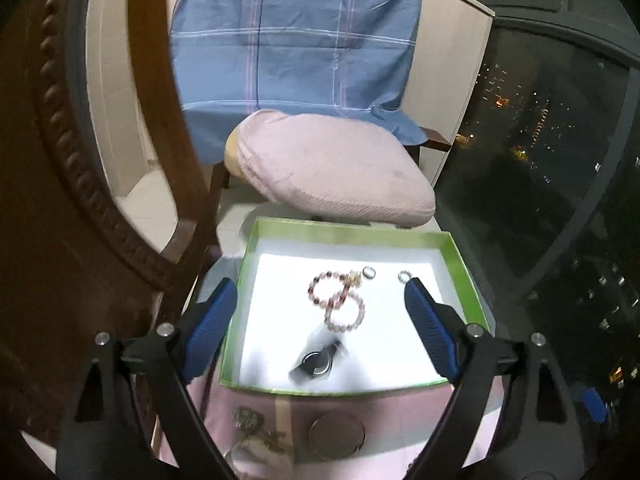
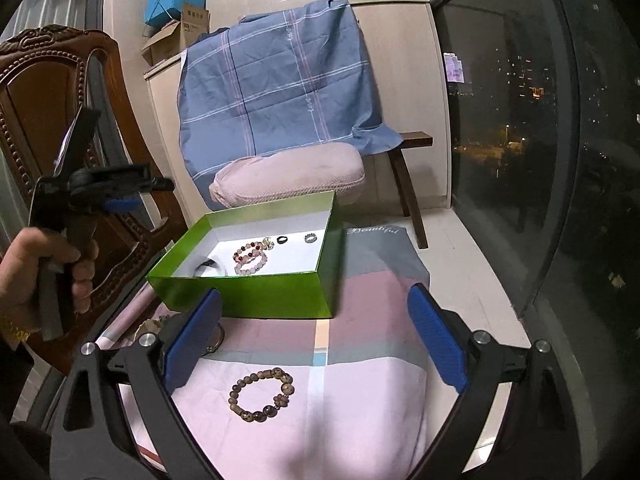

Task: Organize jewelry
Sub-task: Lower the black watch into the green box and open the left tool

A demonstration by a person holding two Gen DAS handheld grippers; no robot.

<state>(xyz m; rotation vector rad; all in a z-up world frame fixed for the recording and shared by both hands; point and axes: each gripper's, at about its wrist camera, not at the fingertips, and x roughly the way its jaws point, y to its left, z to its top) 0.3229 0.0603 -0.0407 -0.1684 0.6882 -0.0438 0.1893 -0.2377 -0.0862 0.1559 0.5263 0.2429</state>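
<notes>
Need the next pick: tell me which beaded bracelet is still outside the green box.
The brown beaded bracelet, lying on the pink cloth between the open right claw's fingers. The two pinkish bracelets already lie inside the green box.

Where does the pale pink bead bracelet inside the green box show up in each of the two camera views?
Left wrist view: the pale pink bracelet lies mid-frame on the box's white floor, just below a darker bead bracelet.
Right wrist view: the same bracelet is left of centre, near the box's front wall.
Shared landmark: the green box, with the blue plaid cloth behind it.
</notes>
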